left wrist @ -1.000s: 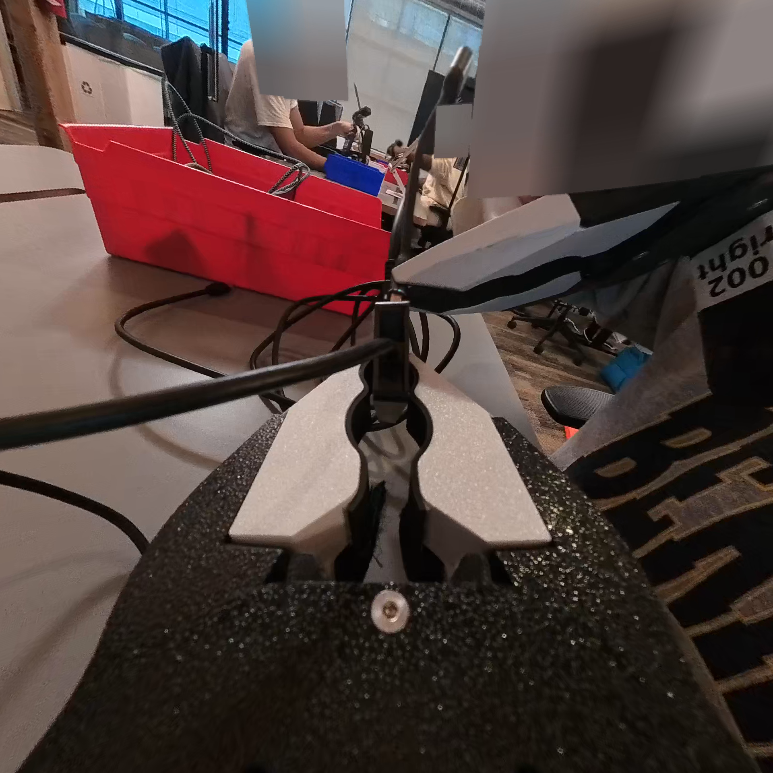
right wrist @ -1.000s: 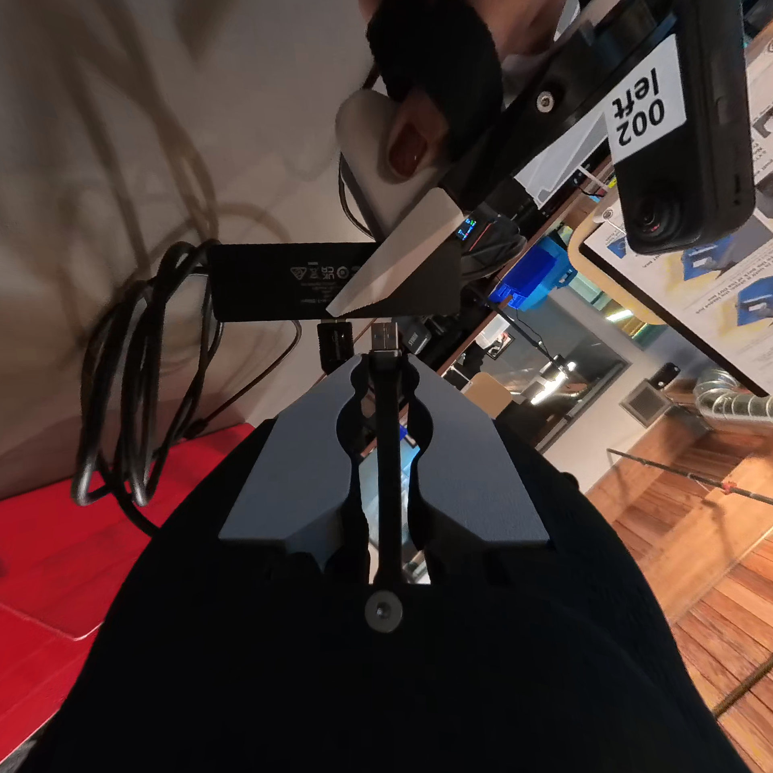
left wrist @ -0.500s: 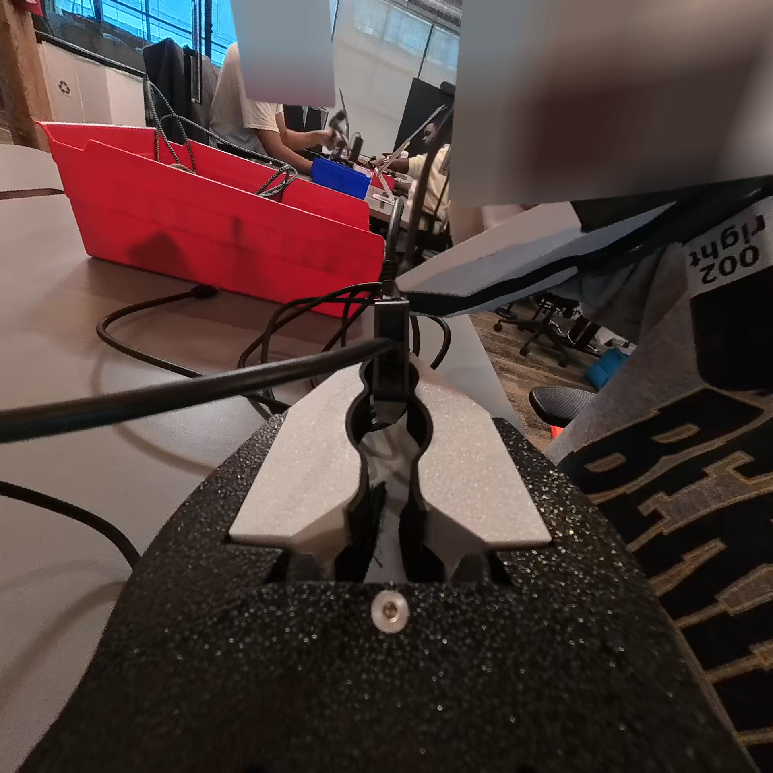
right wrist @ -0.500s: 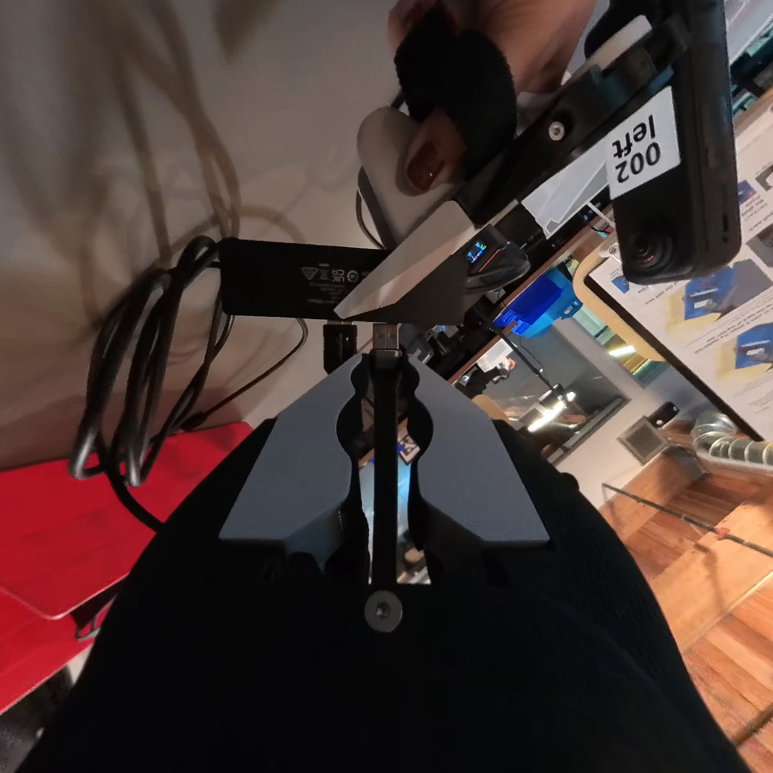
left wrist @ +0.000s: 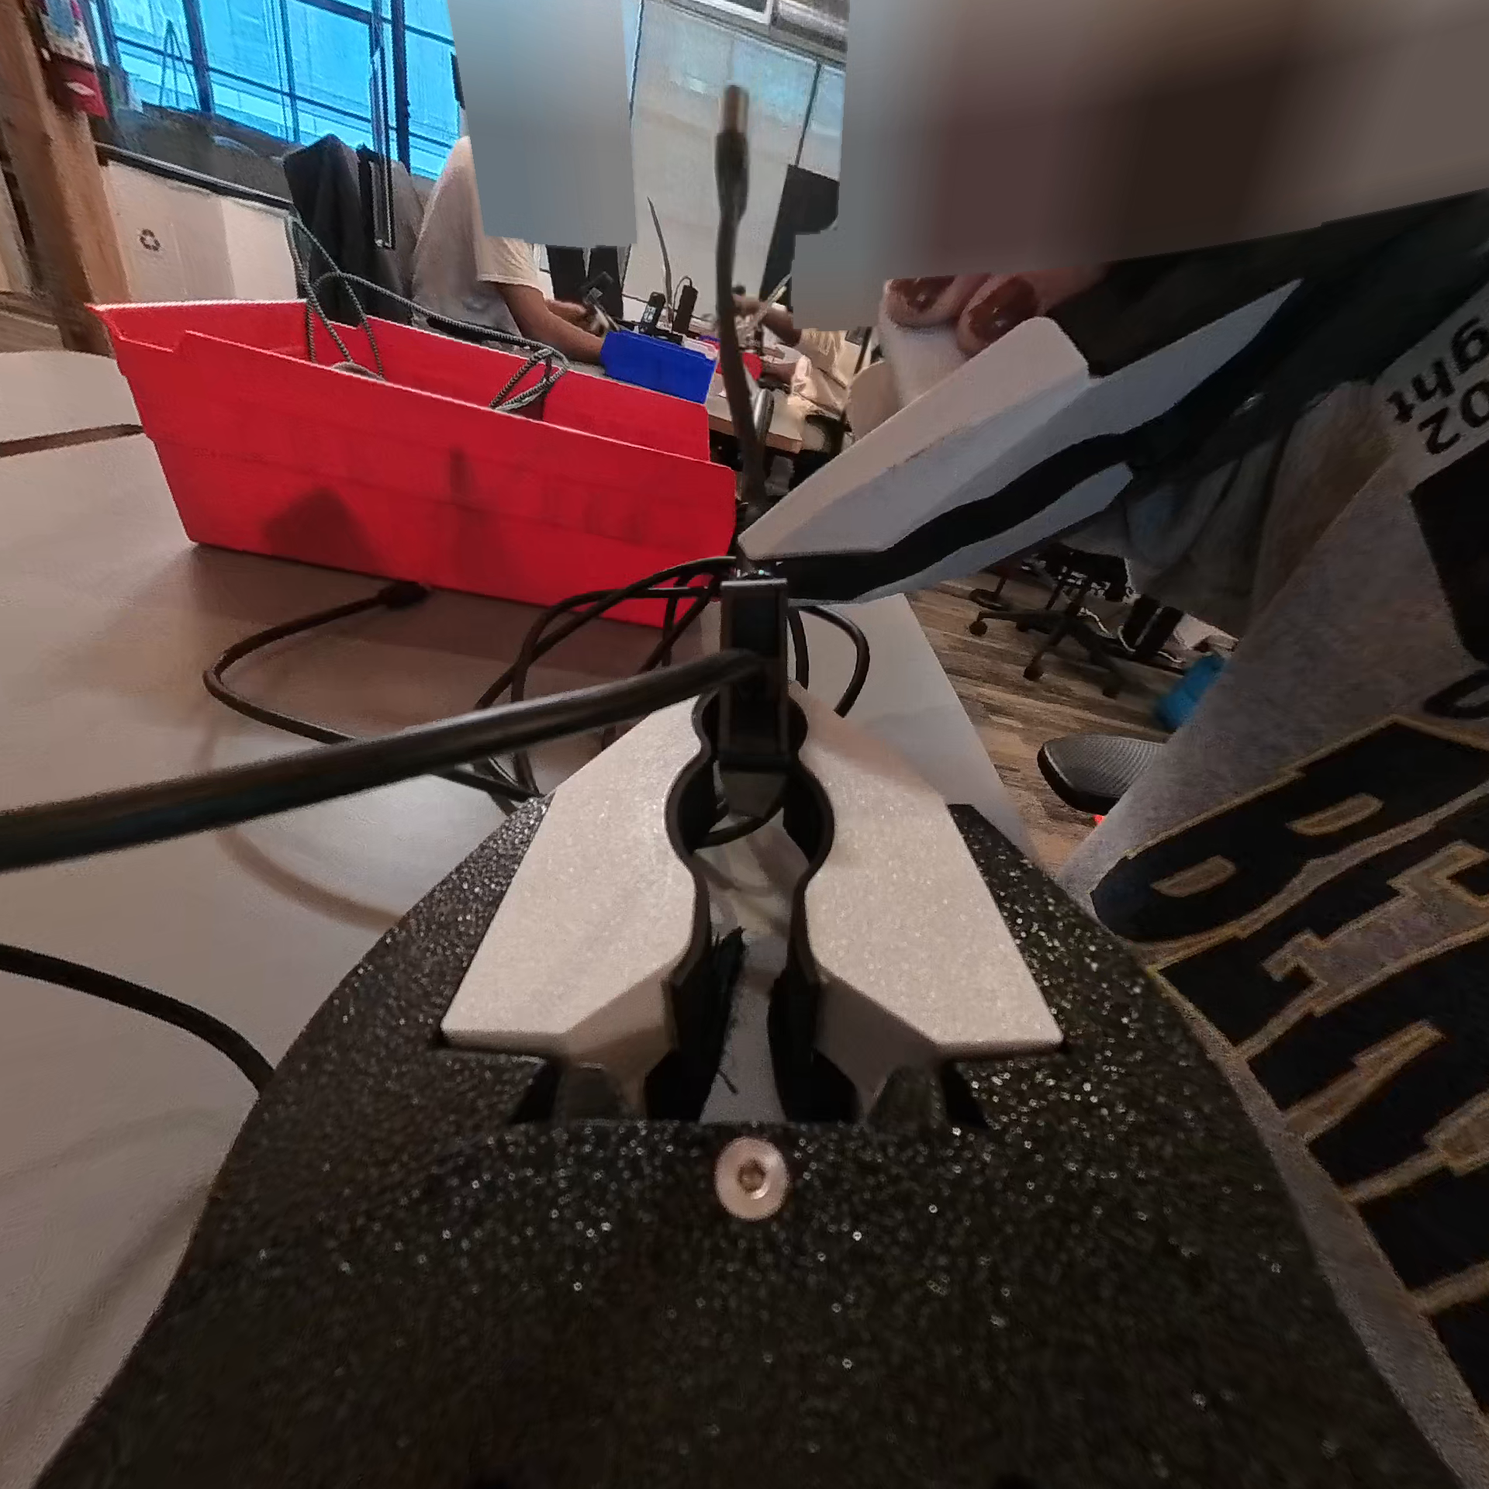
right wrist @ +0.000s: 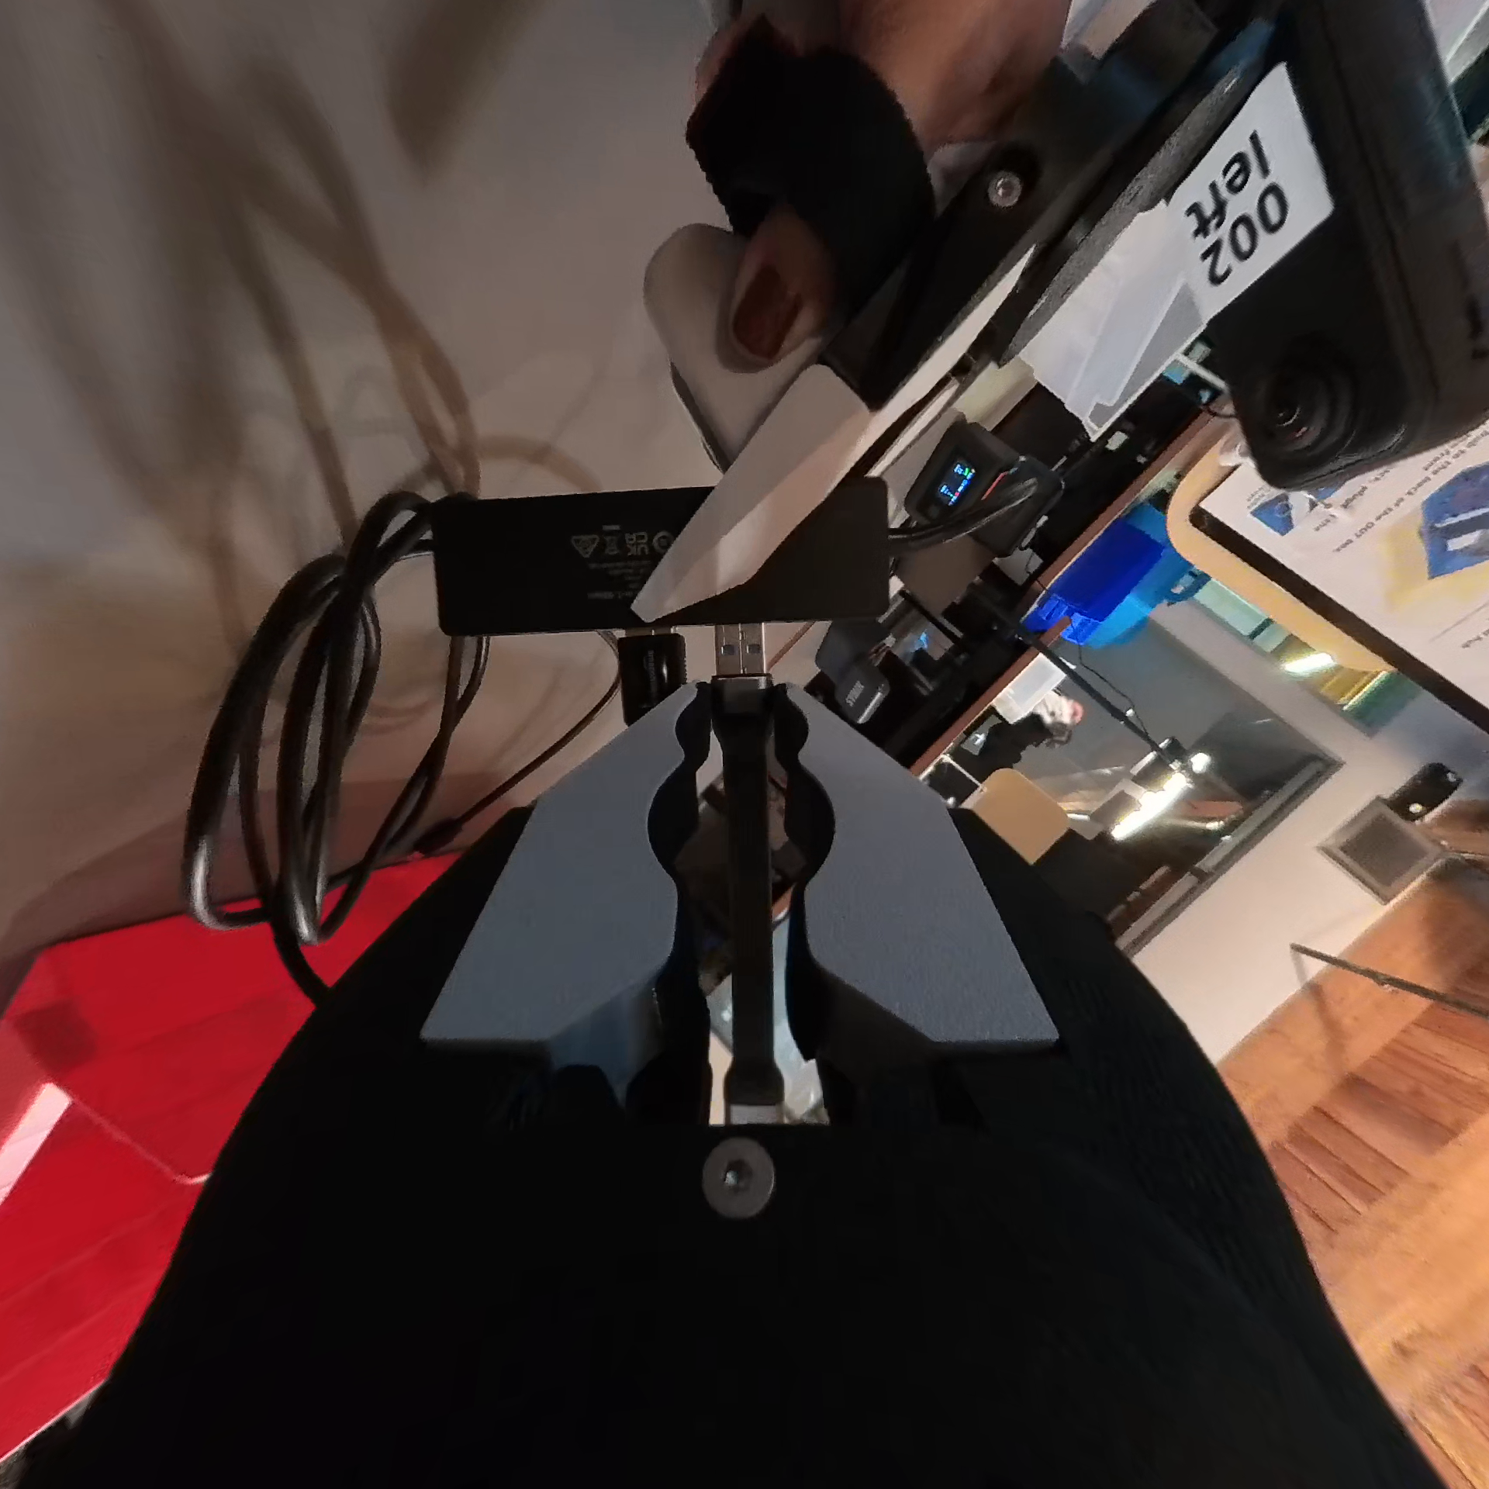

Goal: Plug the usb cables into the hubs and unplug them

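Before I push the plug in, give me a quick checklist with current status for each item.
1. left gripper jaws shut on the hub: ok.
2. right gripper jaws shut on the USB plug: ok.
3. Plug tip lined up with a free port: cannot tell, the port face is hidden.
4. Plug seated: not ok, its metal shell shows in full.
5. Clear of the neighbouring plug: ok, a gap shows between them.
6. coiled cable slack: ok, it hangs loose from the hub.
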A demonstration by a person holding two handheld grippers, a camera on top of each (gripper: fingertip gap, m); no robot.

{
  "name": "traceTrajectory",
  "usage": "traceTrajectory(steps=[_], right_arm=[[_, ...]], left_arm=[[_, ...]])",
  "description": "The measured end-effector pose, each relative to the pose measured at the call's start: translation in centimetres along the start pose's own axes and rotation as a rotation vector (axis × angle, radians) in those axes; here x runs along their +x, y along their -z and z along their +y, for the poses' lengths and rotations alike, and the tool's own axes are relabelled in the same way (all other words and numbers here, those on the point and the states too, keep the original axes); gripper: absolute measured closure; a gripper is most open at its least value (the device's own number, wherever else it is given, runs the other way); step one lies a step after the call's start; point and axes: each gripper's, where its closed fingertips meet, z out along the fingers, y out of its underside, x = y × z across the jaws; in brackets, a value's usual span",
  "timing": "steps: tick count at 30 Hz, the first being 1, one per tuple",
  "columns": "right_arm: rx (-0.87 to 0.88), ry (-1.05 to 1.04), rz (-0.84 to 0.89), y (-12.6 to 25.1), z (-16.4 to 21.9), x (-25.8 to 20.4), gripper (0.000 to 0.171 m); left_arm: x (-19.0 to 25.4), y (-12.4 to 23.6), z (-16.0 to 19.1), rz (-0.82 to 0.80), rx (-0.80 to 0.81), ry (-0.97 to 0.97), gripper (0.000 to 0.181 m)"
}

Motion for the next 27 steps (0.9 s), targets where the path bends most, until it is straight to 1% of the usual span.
traceTrajectory(steps=[7,10,15,21,27], right_arm=[[-0.051,0.108,0.052,0.38,-0.04,0.51,0.158],[-0.043,0.125,0.053,0.67,-0.19,0.55,0.158],[-0.019,0.058,0.013,0.96,-0.43,0.04,0.157],[-0.067,-0.015,0.059,0.76,-0.38,0.31,0.157],[-0.099,0.079,0.099,0.8,-0.41,0.23,0.158]], left_arm=[[0.27,0.18,-0.53,0.01,0.039,-0.026,0.173],[0.57,0.18,-0.6,0.023,0.046,-0.044,0.173],[0.99,-0.04,-0.23,0.023,0.023,-0.095,0.173],[0.95,0.04,-0.28,0.008,0.026,-0.122,0.173],[0.8,0.02,-0.25,0.006,0.025,-0.107,0.173]])
